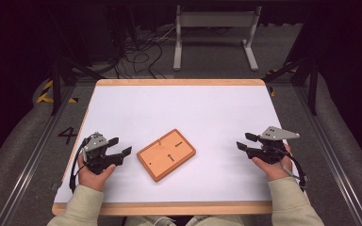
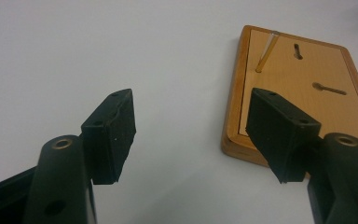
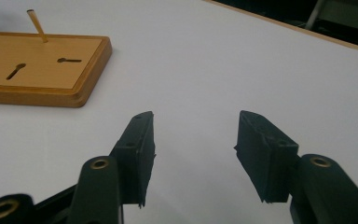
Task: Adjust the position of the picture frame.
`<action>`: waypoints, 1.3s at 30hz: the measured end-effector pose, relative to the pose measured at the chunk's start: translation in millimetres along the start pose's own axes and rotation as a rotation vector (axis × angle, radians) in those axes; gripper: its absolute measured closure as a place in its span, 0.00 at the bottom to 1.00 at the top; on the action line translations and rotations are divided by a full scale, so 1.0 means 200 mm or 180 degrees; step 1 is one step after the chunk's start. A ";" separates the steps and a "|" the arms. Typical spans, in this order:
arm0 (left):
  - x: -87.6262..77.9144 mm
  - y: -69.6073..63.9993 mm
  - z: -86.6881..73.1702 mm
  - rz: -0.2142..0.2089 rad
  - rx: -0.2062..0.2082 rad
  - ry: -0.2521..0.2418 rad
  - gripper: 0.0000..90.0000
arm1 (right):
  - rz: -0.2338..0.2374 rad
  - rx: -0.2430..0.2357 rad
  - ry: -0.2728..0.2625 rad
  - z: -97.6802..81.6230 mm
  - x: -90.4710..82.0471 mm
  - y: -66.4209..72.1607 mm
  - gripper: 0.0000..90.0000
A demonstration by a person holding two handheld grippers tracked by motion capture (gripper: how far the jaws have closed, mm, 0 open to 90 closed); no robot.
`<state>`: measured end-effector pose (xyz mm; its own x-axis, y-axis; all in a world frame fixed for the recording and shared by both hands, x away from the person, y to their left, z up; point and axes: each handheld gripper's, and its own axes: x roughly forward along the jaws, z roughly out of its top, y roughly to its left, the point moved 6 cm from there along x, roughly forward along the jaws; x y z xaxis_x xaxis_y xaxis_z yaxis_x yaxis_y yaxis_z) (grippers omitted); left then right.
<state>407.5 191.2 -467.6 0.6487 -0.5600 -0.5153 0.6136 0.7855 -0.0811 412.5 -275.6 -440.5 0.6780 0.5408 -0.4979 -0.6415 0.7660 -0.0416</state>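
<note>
A flat wooden board point(image 1: 166, 154) lies turned at an angle in the middle of the white table point(image 1: 184, 108). It has two keyhole slots and a thin peg point(image 2: 265, 52) standing tilted near one edge. The board point(image 2: 298, 88) sits just beyond my left gripper point(image 2: 193, 135), which is open and holds nothing. In the high view the left gripper point(image 1: 121, 146) rests left of the board. My right gripper point(image 1: 243, 141) is open and empty, right of the board. Its own view has the right gripper point(image 3: 196, 154) above bare table, the board point(image 3: 42, 70) far left with the peg point(image 3: 37, 25) upright.
The table has a light wooden rim point(image 1: 179, 82). Beyond its far edge stand a white metal frame point(image 1: 215, 35) and loose cables point(image 1: 141, 52) on the grey floor. Dark rails point(image 1: 330, 146) run along both sides of the table.
</note>
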 end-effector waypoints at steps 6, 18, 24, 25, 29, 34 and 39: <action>0.00 0.00 0.01 -0.0002 0.0017 -0.0009 0.37 | -0.0039 0.0038 -0.0118 0.01 -0.02 -0.01 0.51; 0.01 -0.01 0.01 0.0002 0.0010 -0.0006 0.37 | -0.0038 0.0020 -0.0113 0.01 -0.03 0.01 0.55; 0.03 0.02 0.06 -0.0017 -0.0051 0.0075 0.44 | -0.0087 -0.0013 -0.0081 0.00 -0.03 0.00 0.63; 0.04 0.02 0.06 -0.0012 -0.0040 0.0085 0.46 | -0.0129 -0.0032 -0.0070 0.00 -0.04 0.00 0.65; 0.06 0.02 0.07 -0.0010 0.0069 0.0185 0.81 | -0.0247 -0.0068 -0.0004 -0.01 -0.04 -0.01 0.69; 0.11 0.00 0.08 -0.0070 0.0126 0.0308 1.00 | -0.0291 -0.0063 -0.0011 -0.02 -0.07 -0.01 0.73; 0.19 0.01 0.07 -0.0054 0.0116 0.0520 1.00 | -0.0277 -0.0075 0.0013 -0.02 -0.08 0.01 0.74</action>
<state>439.1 168.6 -476.0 0.5581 -0.5205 -0.6462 0.6417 0.7645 -0.0614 399.2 -285.0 -436.4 0.7301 0.4711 -0.4950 -0.5885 0.8016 -0.1052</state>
